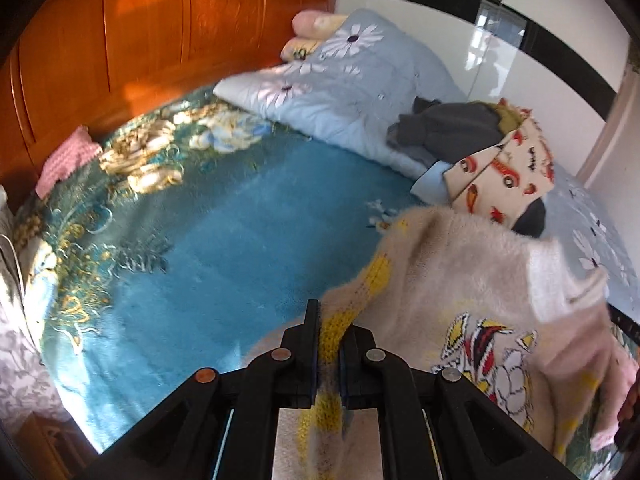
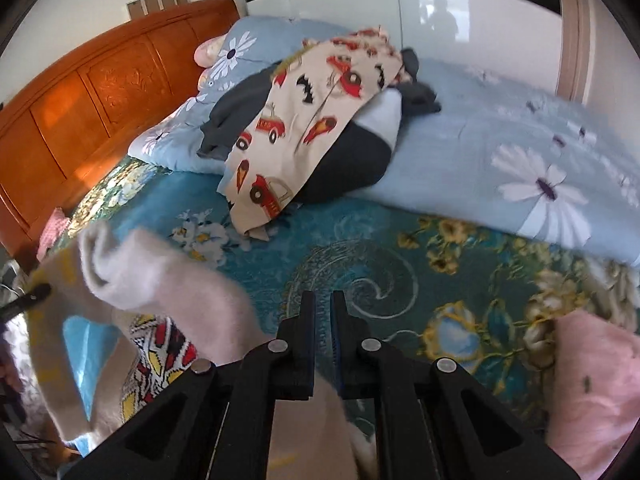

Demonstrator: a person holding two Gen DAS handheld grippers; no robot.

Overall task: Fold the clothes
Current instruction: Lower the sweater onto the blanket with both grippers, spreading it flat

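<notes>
Sunlight is falling across a bed (image 1: 224, 216) covered by a teal floral blanket, with an orange wooden headboard (image 1: 120, 40) standing behind it. Along the far side a pale blue quilt with white daisies (image 2: 500, 148) is lying bunched, and a heap of clothes is resting on it: a cream garment printed with red cars (image 2: 304, 136) draped over dark grey and black pieces (image 2: 352, 160). A small pink knitted item (image 1: 66, 160) is sitting by the headboard.

The left gripper (image 1: 329, 320) is holding a fuzzy cream sweater (image 1: 460, 280) with yellow trim and a cartoon print; its fingers (image 1: 311, 344) are sitting close together with the yellow-edged hem pinched between them. The sweater is hanging raised above the blanket at the near side of the bed, draping off to the right in the left wrist view.

The right gripper (image 2: 323, 312) is showing its fingers (image 2: 307, 340) nearly together, with only a thin gap at the tips. Cream fabric is passing under and between their lower parts, and the pictures do not settle whether it is truly clamped there. In the right wrist view the sweater (image 2: 172, 280) is stretching away to the left, where the other gripper's dark tip (image 2: 28, 298) is meeting its yellow edge. A pink cloth (image 2: 592, 380) is lying at the lower right.
</notes>
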